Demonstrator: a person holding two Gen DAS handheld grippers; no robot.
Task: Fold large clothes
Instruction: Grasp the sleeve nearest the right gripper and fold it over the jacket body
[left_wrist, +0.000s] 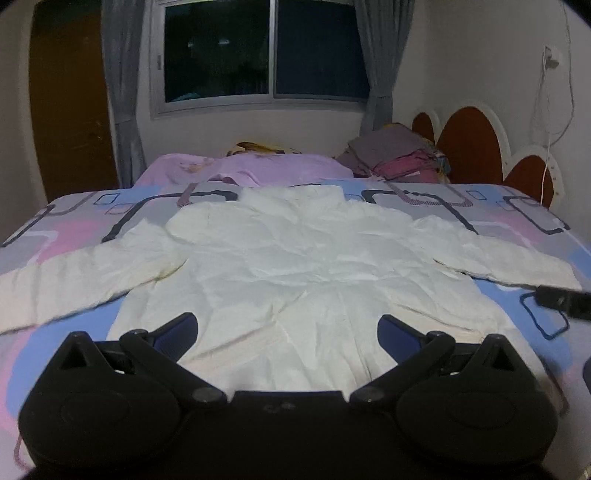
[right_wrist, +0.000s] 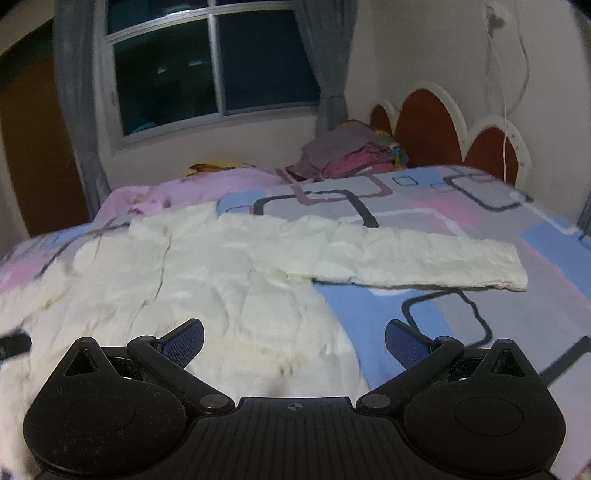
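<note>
Garment: white padded jacket (left_wrist: 295, 258) lies flat on the patterned bedspread (left_wrist: 92, 221), filling the middle of both frames, collar toward the top of the frame, hem at the bottom.
Sleeves: both spread outward; right sleeve (right_wrist: 424, 258) runs to the right-centre of the right wrist view, left sleeve (left_wrist: 74, 280) to the left edge of the left wrist view.
Folds made: none visible; body and sleeves are one layer, only wrinkled.
Left gripper (left_wrist: 287, 328): jaws spread wide, nothing between them, over the hem at lower centre.
Right gripper (right_wrist: 294, 338): jaws spread wide, holding nothing, over the jacket's lower right corner.
Progress (judgement): laid out only; every fold is left to do.
Background: stack of clothes (right_wrist: 351, 155) at upper right by the headboard (right_wrist: 436, 129), well apart from the jacket.
</note>
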